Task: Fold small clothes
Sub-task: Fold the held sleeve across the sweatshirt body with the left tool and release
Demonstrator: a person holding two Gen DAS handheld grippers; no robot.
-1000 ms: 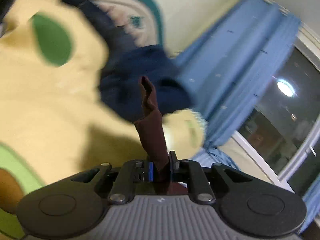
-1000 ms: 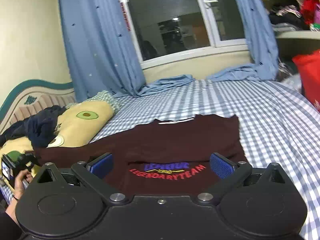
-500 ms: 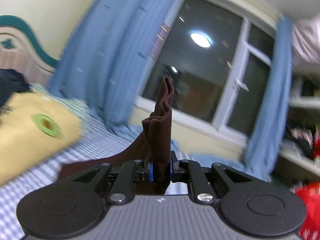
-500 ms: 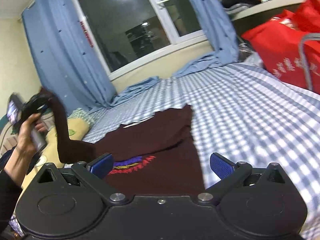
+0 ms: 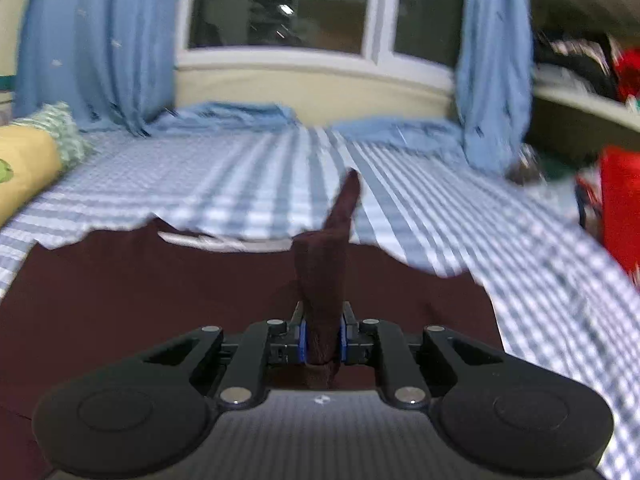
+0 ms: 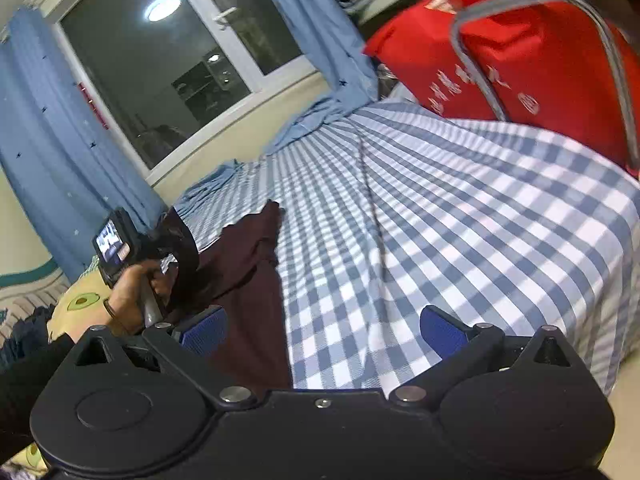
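— What has the left gripper (image 5: 322, 344) got hold of?

— A bunched fold of the dark maroon shirt (image 5: 160, 292). The two blue pads (image 5: 303, 340) are clamped hard on it, nearly together, and a thin peak of cloth sticks up and forward past them. From the right-hand camera you can see the person's hand (image 6: 132, 292) around the handle, lifted above the bed, with a strip of the shirt hanging from it down to the rest of the garment.

— And the right gripper (image 6: 322, 326)?

— Wide apart, nothing between the pads. One blue pad hovers over the shirt's edge, the other over the bedsheet (image 6: 440, 220). Neither seems to touch anything.

— Where does the shirt lie?

— Spread on the bed, on the side nearer the yellow pillow (image 5: 24, 168), collar towards the window (image 5: 280, 4). The far edge is rumpled and wavy; one side looks already turned in, though the blur makes that hard to judge.

— What is the cloth like?

— Soft, matte knit, limp where it hangs. The sheet is blue-and-white checked cotton, smooth with a long crease. The pillow is plump, with a green avocado print. Blue curtains (image 5: 92, 40) pool on the bed's far end, and a shiny red bag (image 6: 500, 52) with a grey metal hoop stands at the right.
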